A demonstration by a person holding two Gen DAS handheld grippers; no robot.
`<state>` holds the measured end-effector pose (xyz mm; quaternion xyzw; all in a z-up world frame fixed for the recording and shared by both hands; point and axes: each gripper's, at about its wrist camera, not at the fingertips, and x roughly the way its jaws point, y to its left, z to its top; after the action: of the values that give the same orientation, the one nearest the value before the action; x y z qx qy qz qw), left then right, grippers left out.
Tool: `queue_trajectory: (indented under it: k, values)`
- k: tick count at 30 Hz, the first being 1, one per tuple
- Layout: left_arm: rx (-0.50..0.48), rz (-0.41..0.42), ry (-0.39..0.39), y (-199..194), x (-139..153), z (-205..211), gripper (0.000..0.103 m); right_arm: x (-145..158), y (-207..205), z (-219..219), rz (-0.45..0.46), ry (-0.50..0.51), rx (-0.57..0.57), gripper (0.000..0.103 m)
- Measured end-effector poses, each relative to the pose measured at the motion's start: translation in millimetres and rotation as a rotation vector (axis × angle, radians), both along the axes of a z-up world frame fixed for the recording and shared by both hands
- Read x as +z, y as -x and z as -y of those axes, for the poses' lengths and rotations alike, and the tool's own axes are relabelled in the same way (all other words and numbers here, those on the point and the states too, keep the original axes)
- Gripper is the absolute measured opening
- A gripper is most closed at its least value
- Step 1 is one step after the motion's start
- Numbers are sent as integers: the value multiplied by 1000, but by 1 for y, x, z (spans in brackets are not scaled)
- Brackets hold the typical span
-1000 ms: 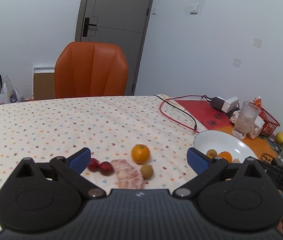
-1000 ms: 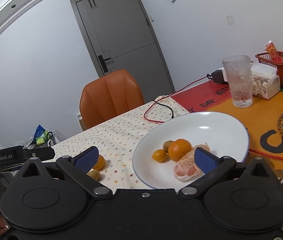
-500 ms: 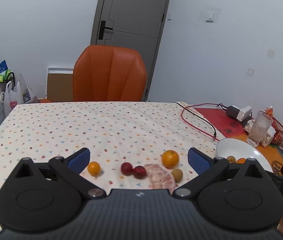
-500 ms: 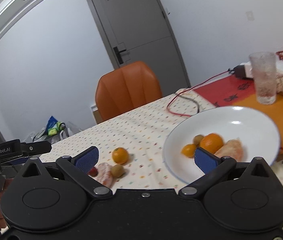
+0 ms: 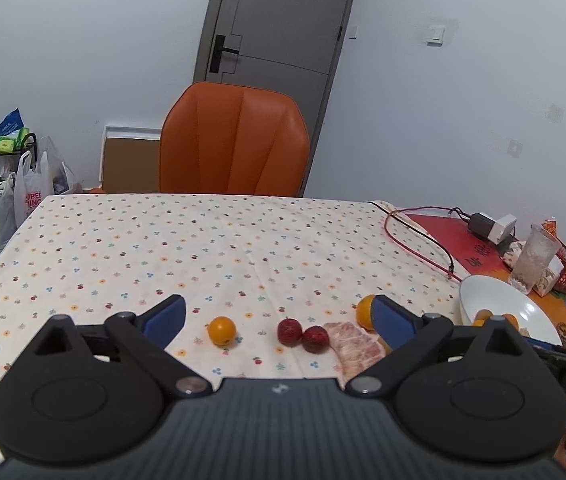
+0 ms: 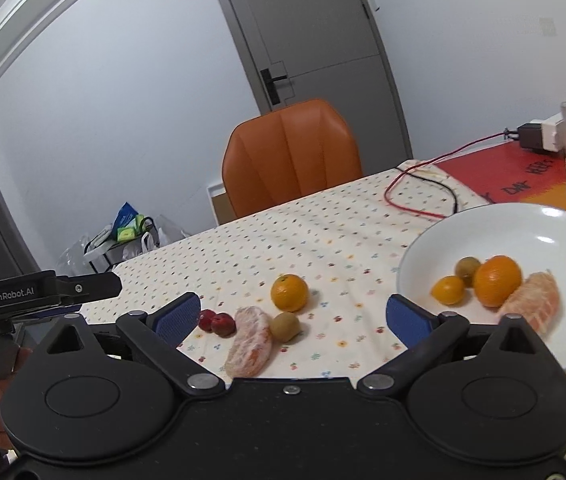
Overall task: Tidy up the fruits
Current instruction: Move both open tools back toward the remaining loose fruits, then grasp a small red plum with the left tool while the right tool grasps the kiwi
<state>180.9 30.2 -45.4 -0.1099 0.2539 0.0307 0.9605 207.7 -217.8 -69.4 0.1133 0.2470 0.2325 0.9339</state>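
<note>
Orange and red fruit lies in a loose row on the counter (image 5: 123, 240), on its patterned cloth. From my left: a small orange fruit (image 5: 221, 331), two red fruits (image 5: 303, 335) touching each other, a peeled citrus piece (image 6: 250, 340), a brown kiwi (image 6: 287, 325) and a whole orange (image 6: 289, 292) just behind it. The white plate (image 6: 483, 224) sits to the right of the row and already holds four pieces.

Left tool (image 5: 279, 318): jaws apart, empty, above the row. Right tool (image 6: 291, 318): jaws apart, empty.

Key relation: the peeled citrus piece lies ahead of the right tool, between its two pads, long axis pointing roughly away from me. I judge the right tool nearer to it and to the plate, so the right hand should take it.
</note>
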Motion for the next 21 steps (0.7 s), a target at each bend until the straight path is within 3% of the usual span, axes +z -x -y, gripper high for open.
queue_trajectory:
  k: [5, 13, 16, 20, 21]
  values:
    - [11, -14, 7, -8, -7, -9, 93, -5, -7, -11, -24, 6, 26, 85]
    - [5, -39, 21, -22, -18, -13, 70, -12, -16, -20, -43, 6, 37, 72]
    - [2, -43, 19, -27, -21, -12, 65, -15, -21, -22, -56, 7, 44, 62]
    - [-6, -58, 18, -35, -26, -8, 58, -20, -28, -23, -83, 12, 62, 42]
    - [-6, -62, 17, -37, -27, -8, 56, -22, -29, -24, -90, 11, 65, 42]
